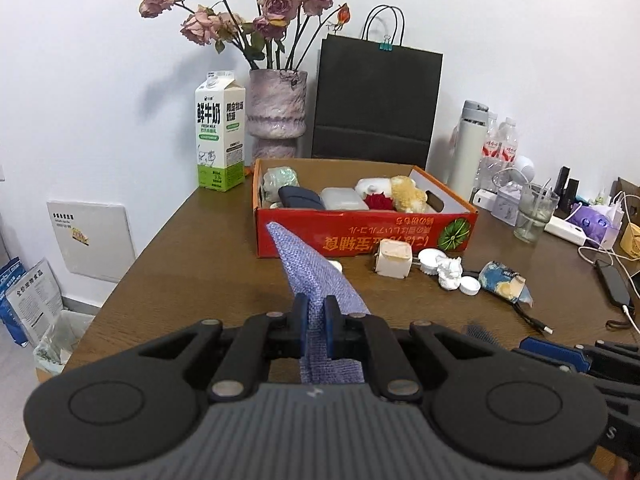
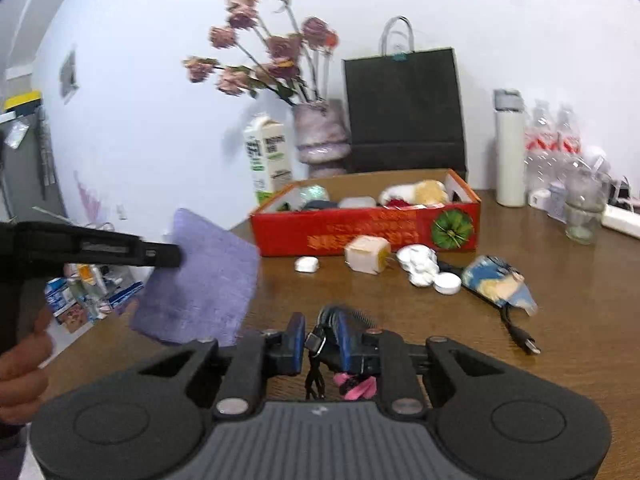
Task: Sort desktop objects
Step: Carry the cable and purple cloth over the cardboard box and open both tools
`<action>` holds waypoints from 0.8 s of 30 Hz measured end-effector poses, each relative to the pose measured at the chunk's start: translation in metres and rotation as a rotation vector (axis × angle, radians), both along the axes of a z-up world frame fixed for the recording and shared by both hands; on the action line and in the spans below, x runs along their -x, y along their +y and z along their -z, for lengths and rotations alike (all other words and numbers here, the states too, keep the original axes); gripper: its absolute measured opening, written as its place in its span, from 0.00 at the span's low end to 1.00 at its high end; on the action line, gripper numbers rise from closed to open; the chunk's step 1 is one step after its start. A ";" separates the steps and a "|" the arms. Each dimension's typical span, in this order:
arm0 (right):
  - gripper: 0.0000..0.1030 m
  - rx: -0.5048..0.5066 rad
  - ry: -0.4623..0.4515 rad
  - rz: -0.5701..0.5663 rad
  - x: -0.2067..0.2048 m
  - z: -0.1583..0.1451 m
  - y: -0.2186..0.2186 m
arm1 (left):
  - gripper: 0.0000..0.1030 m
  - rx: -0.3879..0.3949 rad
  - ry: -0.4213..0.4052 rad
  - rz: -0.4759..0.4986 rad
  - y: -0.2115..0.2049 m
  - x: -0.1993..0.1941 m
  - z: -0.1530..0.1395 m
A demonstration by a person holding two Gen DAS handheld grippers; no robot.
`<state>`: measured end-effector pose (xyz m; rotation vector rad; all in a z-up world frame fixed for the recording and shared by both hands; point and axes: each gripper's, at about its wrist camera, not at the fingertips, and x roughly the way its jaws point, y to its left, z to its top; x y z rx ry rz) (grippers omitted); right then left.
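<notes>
My left gripper [image 1: 316, 322] is shut on a lilac woven cloth [image 1: 316, 276] and holds it above the table, short of the red cardboard box [image 1: 360, 232]. The right wrist view shows the same cloth [image 2: 200, 276] hanging from the left gripper [image 2: 176, 255]. My right gripper [image 2: 320, 340] is shut on a small black brush-like object with a strap [image 2: 340, 320], low over the table. The box [image 2: 360, 228] holds several sorted items. Loose on the table before it lie a beige cube [image 1: 394, 263], white caps [image 1: 448, 272] and a blue crumpled wrapper [image 1: 504, 282].
A milk carton [image 1: 220, 136], a vase of dried roses [image 1: 278, 110] and a black paper bag [image 1: 376, 104] stand behind the box. A white flask [image 1: 468, 148], water bottles, a glass [image 1: 534, 212], chargers and cables crowd the right side. A black USB cable [image 2: 516, 328] lies near the wrapper.
</notes>
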<state>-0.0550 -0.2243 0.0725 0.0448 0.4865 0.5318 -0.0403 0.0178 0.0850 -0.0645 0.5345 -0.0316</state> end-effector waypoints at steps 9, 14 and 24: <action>0.01 -0.006 -0.002 0.113 -0.009 0.005 -0.023 | 0.09 0.010 0.040 -0.021 0.008 -0.003 0.013; 0.27 0.077 0.002 0.103 -0.012 0.017 -0.024 | 0.10 -0.005 0.053 0.001 0.004 -0.005 0.018; 0.39 0.514 -0.133 -0.272 -0.016 0.045 0.029 | 0.10 0.007 0.081 0.019 -0.001 -0.008 0.027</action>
